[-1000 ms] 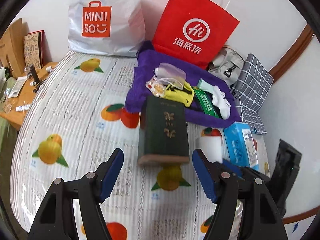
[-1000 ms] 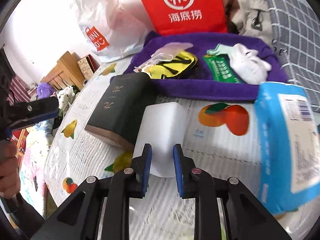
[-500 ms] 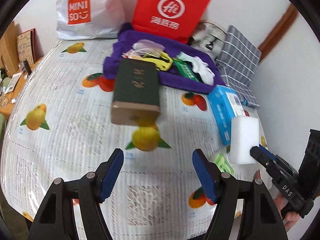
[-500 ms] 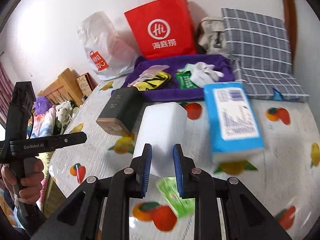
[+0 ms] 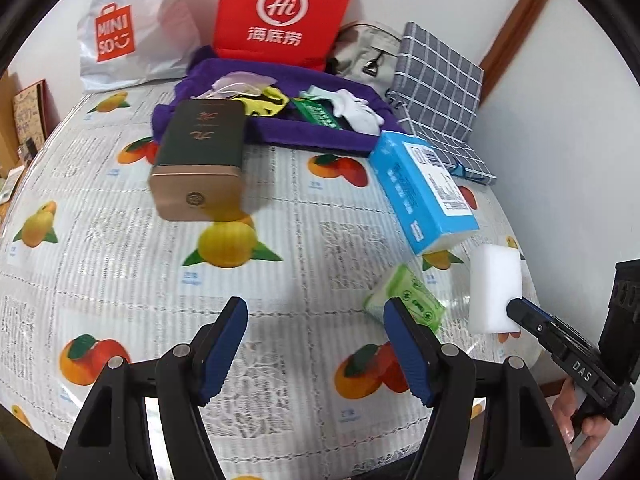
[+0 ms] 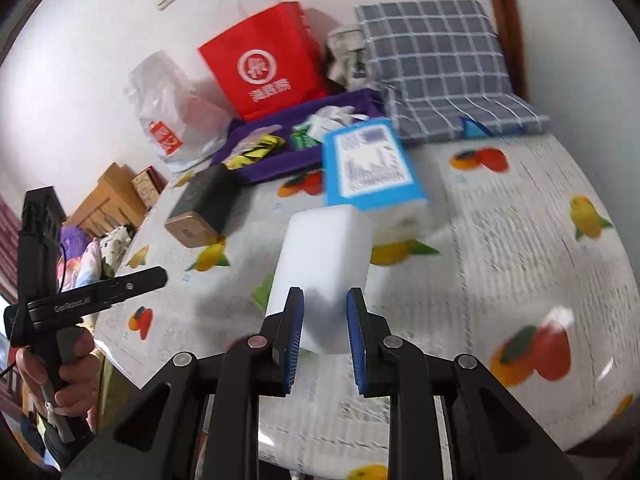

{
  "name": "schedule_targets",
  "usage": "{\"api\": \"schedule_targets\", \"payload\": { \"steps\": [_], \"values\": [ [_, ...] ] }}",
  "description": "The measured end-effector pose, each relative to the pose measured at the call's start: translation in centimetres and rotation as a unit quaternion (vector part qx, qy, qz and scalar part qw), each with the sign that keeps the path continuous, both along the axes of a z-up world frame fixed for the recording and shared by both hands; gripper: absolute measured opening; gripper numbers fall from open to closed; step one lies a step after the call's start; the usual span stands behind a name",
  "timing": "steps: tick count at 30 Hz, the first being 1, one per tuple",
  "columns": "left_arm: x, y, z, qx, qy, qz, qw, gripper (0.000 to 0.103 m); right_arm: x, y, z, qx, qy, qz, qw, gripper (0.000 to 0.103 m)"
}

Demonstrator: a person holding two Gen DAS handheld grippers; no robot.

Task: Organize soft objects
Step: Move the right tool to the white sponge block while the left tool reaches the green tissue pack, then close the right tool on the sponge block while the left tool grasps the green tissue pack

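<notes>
My right gripper (image 6: 323, 320) is shut on a white foam sponge (image 6: 324, 264), lifted above the fruit-print tablecloth (image 6: 520, 248); the sponge (image 5: 495, 288) and the right gripper (image 5: 514, 308) also show at the right of the left wrist view. My left gripper (image 5: 316, 332) hangs open over the tablecloth (image 5: 120, 240) with nothing between its fingers. A small green tissue pack (image 5: 404, 298) lies just beyond its right finger. Farther back lie a blue tissue box (image 5: 422, 190), a dark green box (image 5: 200, 160) and a purple cloth (image 5: 320, 136) holding socks and small packets.
A red paper bag (image 5: 280, 12) and a white plastic bag (image 5: 132, 32) stand against the wall at the back. A grey checked cushion (image 5: 440, 76) lies at the back right. A wooden cabinet (image 6: 104, 204) stands to the left of the table. A hand (image 6: 72, 368) holds the left gripper's handle.
Both grippers have pulled back from the purple cloth toward the table's near edge. The right gripper carried the white sponge away from beside the dark box. The green tissue pack has come into view.
</notes>
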State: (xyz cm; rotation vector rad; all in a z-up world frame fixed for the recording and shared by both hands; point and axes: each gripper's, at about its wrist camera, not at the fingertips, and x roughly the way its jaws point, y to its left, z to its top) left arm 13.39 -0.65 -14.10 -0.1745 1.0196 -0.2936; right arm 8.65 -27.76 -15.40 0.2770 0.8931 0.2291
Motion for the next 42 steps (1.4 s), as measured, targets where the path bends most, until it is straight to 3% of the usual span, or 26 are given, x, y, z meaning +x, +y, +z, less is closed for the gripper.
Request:
{"api": "schedule_targets", "payload": {
  "steps": [6, 10, 17, 19, 21, 26, 32, 34, 35, 42],
  "values": [
    [-0.1, -2.8, -0.8, 0.020, -0.002, -0.031, 0.9993, 0.068, -0.6, -2.7, -1.5, -0.011, 0.012, -0.031, 0.999, 0.022],
    [0.2, -4.2, -1.7, 0.033, 0.023, -0.053, 0.9978, 0.068, -0.3, -3.6, -2.8, -0.011, 0.026, -0.035, 0.999, 0.022],
    [0.8, -4.7, -2.4, 0.039, 0.039, -0.054, 0.9970, 0.068, 0.4, -4.9, -4.9, -0.010, 0.057, -0.040, 0.998, 0.026],
    [0.9, -4.6, -2.5, 0.040, 0.040, -0.053, 0.9970, 0.069, 0.3, -5.1, -4.9, -0.010, 0.056, -0.041, 0.998, 0.031],
    [1.0, -4.6, -2.6, 0.043, 0.040, -0.049, 0.9970, 0.069, 0.1, -5.1, -4.8, -0.005, 0.054, -0.039, 0.998, 0.057],
    [0.8, -4.4, -2.6, 0.042, 0.035, -0.049, 0.9973, 0.069, 0.1, -4.1, -4.5, -0.011, 0.042, -0.042, 0.998, 0.075],
    [0.3, -5.2, -2.1, 0.044, 0.006, -0.082, 0.9956, 0.070, 1.6, -2.1, -6.1, -0.048, 0.049, -0.057, 0.996, 0.075],
    [0.2, -6.3, -2.1, 0.062, -0.003, -0.105, 0.9925, 0.074, 2.0, -2.0, -6.8, -0.061, 0.048, -0.059, 0.995, 0.066],
    [0.2, -6.8, -2.2, 0.068, -0.006, -0.114, 0.9911, 0.074, 2.1, -2.0, -7.0, -0.066, 0.048, -0.057, 0.995, 0.055],
    [0.7, -10.4, -3.6, 0.097, 0.004, -0.166, 0.9813, 0.074, 1.1, -3.5, -6.4, -0.085, 0.029, -0.051, 0.995, 0.055]
  ]
}}
